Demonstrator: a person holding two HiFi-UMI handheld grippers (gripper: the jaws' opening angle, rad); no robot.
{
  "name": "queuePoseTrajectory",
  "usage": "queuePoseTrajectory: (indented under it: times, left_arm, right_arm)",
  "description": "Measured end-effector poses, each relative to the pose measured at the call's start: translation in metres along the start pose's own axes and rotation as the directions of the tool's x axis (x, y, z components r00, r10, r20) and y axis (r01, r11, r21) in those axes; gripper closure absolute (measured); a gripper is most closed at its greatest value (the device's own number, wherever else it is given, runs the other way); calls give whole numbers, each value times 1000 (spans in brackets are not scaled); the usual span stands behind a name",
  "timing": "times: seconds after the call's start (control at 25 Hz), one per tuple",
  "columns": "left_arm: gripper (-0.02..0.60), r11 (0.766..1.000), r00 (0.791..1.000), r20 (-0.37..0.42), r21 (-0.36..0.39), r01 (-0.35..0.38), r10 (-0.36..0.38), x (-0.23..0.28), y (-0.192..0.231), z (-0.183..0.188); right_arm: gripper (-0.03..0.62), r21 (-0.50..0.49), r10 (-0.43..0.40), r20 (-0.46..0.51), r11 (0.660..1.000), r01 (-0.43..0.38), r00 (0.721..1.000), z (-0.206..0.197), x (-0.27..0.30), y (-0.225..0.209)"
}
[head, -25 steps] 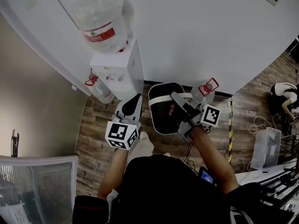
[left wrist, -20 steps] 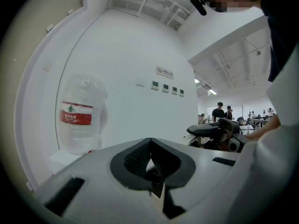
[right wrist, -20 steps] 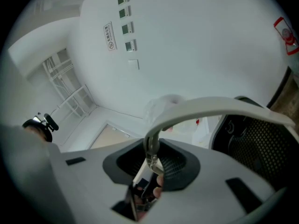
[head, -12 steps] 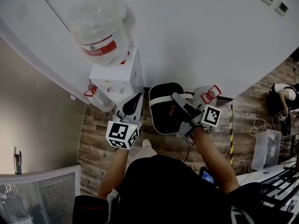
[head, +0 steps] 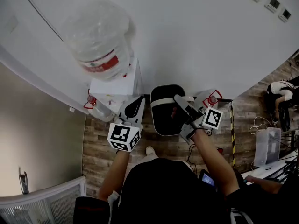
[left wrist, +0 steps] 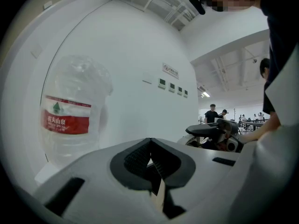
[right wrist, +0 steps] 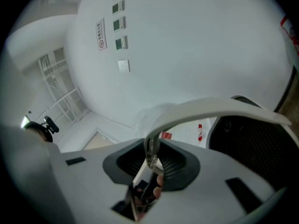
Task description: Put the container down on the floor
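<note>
Clamping white handle [right wrist: 210,107] w/ R gripper [right wrist: 152,155], jaws narrow. Keeping L gripper [left wrist: 150,164] jaws together, empty. Holding container [head: 166,113] off floor [head: 100,146], at 12 o'clock from body, dispenser [head: 114,85] at its 10. Judging set-down not yet done: lowering, releasing left.

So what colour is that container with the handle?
The container is black with a white handle; the head view shows it best.
</note>
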State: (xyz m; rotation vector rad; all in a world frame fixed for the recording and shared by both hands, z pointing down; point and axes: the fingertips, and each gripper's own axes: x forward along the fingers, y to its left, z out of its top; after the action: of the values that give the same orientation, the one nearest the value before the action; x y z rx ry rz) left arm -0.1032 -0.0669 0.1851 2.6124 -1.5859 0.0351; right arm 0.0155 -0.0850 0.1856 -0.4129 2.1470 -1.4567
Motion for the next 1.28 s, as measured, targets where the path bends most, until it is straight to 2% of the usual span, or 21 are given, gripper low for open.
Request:
queuePoseTrajectory:
  times: [0.24,0.56,1.0,1.28]
  left_arm:
    - [563,998,998,-12,-15,53,-54,16,17,-9]
    - [563,996,996,-38,-44,80,-82,29,34,-25]
    - [563,998,997,-57,-45,54,-57,59,42,-28]
    - [563,998,997,-77,-63,9,-14,87,42,-39]
  right_arm:
    - [499,-10,-29,31,1000,30,999,5,18,-16]
    - [499,-16,-52,53,998,53,997,14,34,-33]
    - [499,17,-62,40,998,62,997,44,45,-58]
    - [499,22,-57,-13,998,57,998,63,52,-73]
